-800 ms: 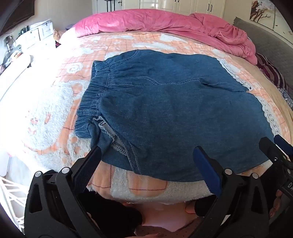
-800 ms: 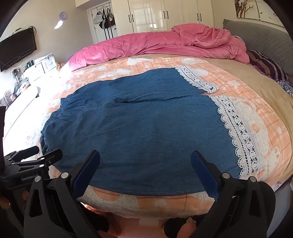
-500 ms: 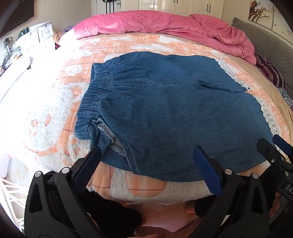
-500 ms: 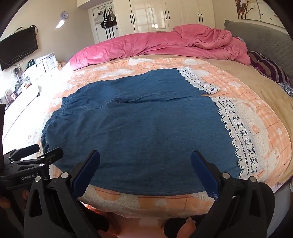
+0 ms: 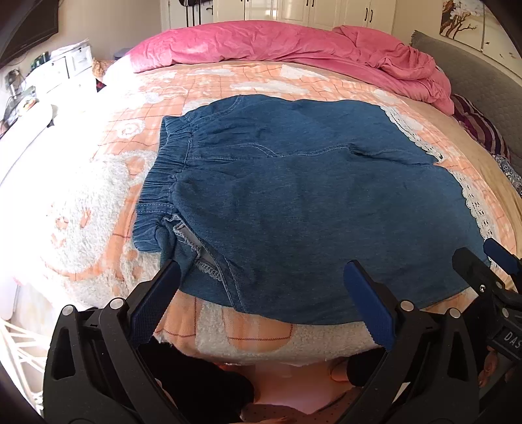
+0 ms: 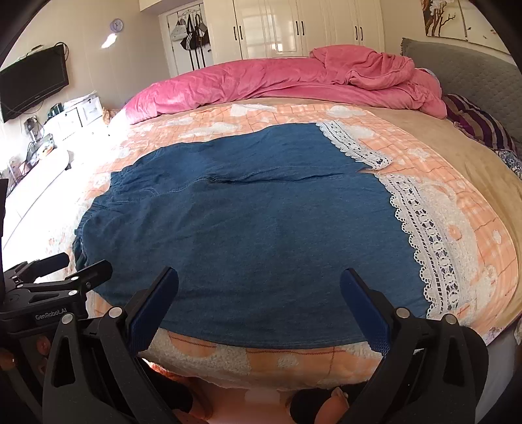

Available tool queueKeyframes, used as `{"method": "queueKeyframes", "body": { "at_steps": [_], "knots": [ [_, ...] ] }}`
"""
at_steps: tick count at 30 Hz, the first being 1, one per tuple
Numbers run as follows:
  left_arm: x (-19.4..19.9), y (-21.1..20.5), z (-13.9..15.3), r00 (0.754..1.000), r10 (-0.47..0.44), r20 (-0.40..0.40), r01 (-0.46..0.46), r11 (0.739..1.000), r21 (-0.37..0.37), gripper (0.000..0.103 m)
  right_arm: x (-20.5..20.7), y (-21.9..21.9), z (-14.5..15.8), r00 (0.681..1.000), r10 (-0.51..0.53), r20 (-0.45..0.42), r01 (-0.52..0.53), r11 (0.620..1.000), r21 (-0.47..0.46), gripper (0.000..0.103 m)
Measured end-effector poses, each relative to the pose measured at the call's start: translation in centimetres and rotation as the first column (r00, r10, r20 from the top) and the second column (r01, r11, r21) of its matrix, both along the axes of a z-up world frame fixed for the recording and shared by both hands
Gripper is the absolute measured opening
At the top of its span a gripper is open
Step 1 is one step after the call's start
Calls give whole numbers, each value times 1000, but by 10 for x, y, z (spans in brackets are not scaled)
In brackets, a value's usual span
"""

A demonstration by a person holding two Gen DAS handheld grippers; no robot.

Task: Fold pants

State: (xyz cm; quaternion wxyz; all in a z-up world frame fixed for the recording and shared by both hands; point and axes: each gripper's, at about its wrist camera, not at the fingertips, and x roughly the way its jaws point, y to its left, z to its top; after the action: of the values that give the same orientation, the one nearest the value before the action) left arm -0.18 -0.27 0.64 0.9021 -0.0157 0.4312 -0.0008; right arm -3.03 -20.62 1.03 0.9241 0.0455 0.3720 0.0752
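Blue denim pants (image 5: 310, 202) with an elastic waistband (image 5: 163, 182) on the left and white lace hems (image 6: 424, 228) on the right lie flat on the bed; they also show in the right wrist view (image 6: 248, 234). My left gripper (image 5: 261, 293) is open and empty, held just before the pants' near edge by the waist end. My right gripper (image 6: 259, 300) is open and empty at the near edge by the leg end. Each gripper shows in the other's view, the right one (image 5: 489, 270) and the left one (image 6: 65, 270).
The bed has an orange and white fleece blanket (image 5: 98, 195) and a bunched pink duvet (image 5: 293, 42) at the far side. A grey headboard (image 6: 473, 71) and striped pillow (image 6: 479, 124) are on the right. White drawers (image 5: 65, 65) stand on the left, wardrobes (image 6: 293, 29) behind.
Both grippers have drawn back and up slightly, so the pants sit a little farther off in both views. Both jaws stay open; the pants have not moved.
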Motion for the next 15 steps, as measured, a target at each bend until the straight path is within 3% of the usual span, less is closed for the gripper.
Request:
{"method": "queueKeyframes", "body": {
  "at_steps": [15],
  "knots": [
    [-2,-1,2,1000,-2,12,3,1000,-2,94,-2,2,1,1000,-2,8,2,1000,-8,99]
  ]
}}
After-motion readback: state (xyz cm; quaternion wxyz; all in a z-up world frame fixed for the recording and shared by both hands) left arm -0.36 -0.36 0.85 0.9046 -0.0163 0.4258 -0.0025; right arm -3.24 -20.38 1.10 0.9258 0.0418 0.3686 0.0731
